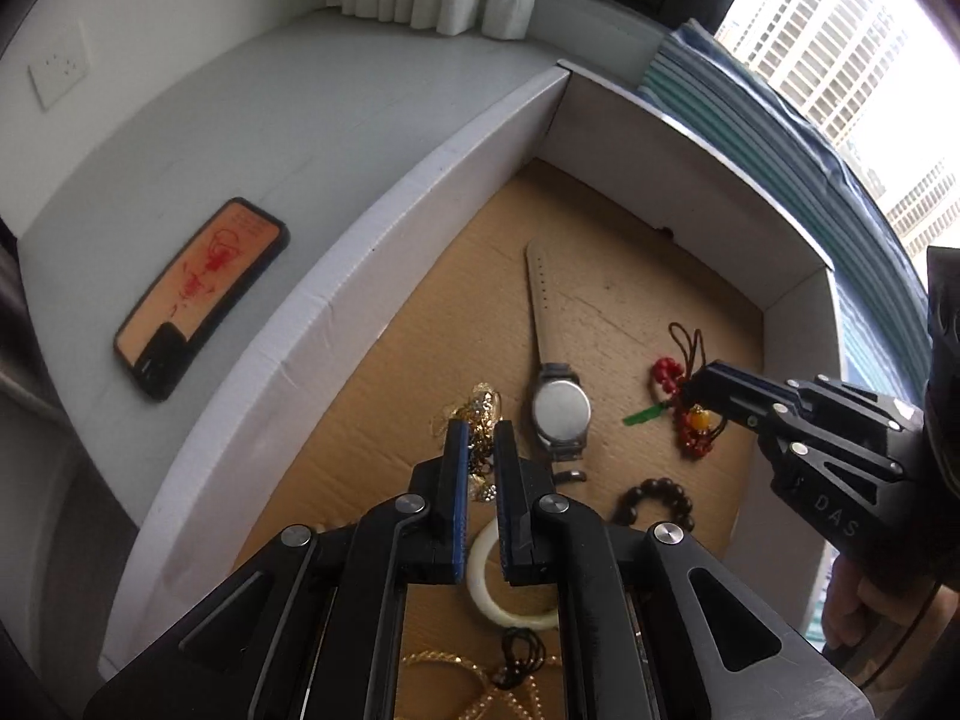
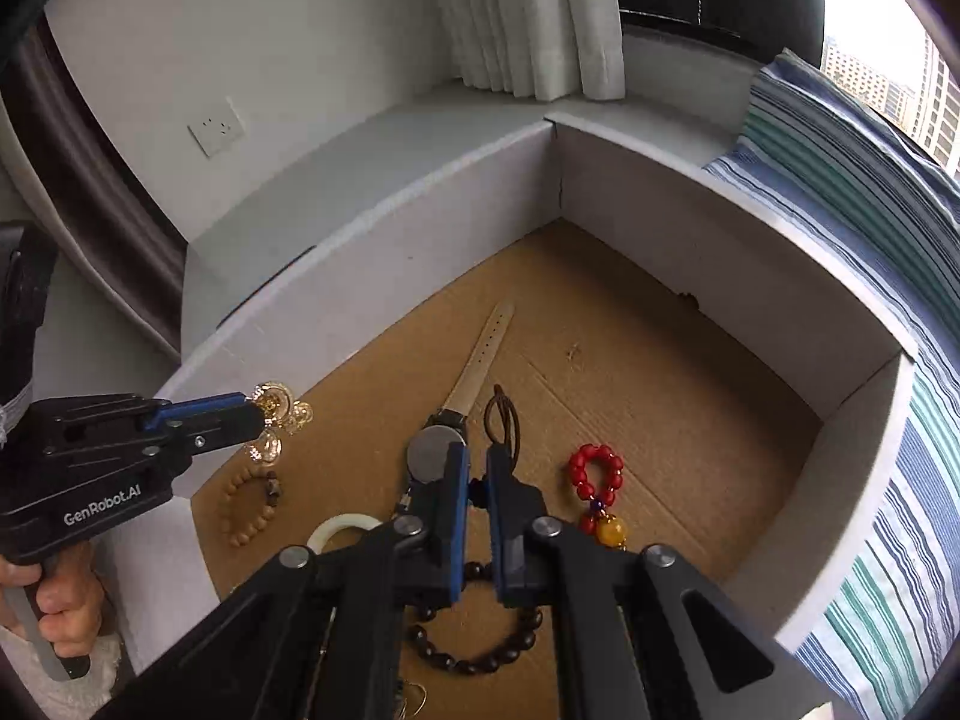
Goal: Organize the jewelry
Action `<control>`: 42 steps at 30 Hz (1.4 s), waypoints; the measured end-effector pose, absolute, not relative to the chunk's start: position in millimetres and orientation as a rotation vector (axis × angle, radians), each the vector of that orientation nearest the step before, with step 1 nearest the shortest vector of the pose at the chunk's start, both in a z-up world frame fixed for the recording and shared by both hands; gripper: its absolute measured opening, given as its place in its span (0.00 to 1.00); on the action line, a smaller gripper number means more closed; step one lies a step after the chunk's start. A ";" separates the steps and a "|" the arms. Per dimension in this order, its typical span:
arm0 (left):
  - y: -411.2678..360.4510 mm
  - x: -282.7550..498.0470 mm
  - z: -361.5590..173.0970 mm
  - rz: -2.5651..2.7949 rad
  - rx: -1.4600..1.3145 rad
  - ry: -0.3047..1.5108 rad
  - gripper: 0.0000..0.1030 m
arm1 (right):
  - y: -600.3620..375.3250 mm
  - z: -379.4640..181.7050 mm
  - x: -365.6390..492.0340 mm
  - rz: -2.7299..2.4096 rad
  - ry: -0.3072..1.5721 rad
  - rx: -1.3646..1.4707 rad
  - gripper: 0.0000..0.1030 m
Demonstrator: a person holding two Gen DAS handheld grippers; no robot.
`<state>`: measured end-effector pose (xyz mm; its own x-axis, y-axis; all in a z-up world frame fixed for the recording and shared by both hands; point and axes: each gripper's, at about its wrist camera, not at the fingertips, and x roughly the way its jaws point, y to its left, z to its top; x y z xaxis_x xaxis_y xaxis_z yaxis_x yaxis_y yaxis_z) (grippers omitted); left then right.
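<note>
Your left gripper is clamped on the gold piece, raised above the box's left wall. Your right gripper, fingers nearly together, apparently pinches the red charm's cord; the watch lies just left, strap pointing away.

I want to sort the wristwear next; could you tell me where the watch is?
The watch lies face-down mid-box on the cardboard floor, strap toward the far corner, between the gold jewelry and the red bead charm.

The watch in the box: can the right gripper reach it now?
Probably yes. The watch lies uncovered on the cardboard floor, just left of the right gripper. Its fingers are nearly closed beside the red bead charm, so they would have to open first.
</note>
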<state>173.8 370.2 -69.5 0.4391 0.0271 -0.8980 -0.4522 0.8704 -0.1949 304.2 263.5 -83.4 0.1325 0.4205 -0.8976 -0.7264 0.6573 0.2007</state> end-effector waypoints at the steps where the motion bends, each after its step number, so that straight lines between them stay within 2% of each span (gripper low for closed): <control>1: 371.6 175.9 -73.2 0.319 -0.441 1.086 0.07 | 267.7 -91.7 306.1 0.853 1.179 -0.314 0.08; 3: 374.3 177.9 -78.9 0.341 -0.430 1.083 0.09 | 271.3 -102.4 310.1 0.845 1.192 -0.308 0.13; 4: 376.1 177.3 -80.1 0.354 -0.424 1.079 0.13 | 271.5 -104.0 311.9 0.845 1.189 -0.297 0.29; 5: 376.4 176.4 -80.1 0.364 -0.419 1.076 0.34 | 269.6 -103.0 312.1 0.843 1.181 -0.281 0.41; 6: 376.8 174.6 -79.0 0.380 -0.416 1.069 0.64 | 266.6 -100.1 312.0 0.841 1.173 -0.265 0.44; 8: 375.1 166.7 -72.5 0.428 -0.399 1.022 0.83 | 262.3 -91.9 312.0 0.835 1.160 -0.243 0.47; 12: 361.5 150.3 -55.5 0.457 -0.356 0.978 0.88 | 241.7 -62.3 300.6 0.808 1.101 -0.238 0.57; 17: 323.0 116.8 -32.4 0.501 -0.261 0.876 0.94 | 216.7 -34.2 278.6 0.759 1.063 -0.299 0.77; 22: 289.3 90.8 -17.5 0.538 -0.147 0.793 0.96 | 200.8 -19.2 252.5 0.773 1.044 -0.363 0.78; 30: 276.8 64.3 -6.6 0.618 -0.170 0.765 0.96 | 185.2 -1.4 215.2 0.753 0.962 -0.424 0.78; 42: 277.0 44.2 -1.5 0.678 -0.195 0.773 0.96 | 194.1 1.9 194.0 0.764 0.968 -0.445 0.78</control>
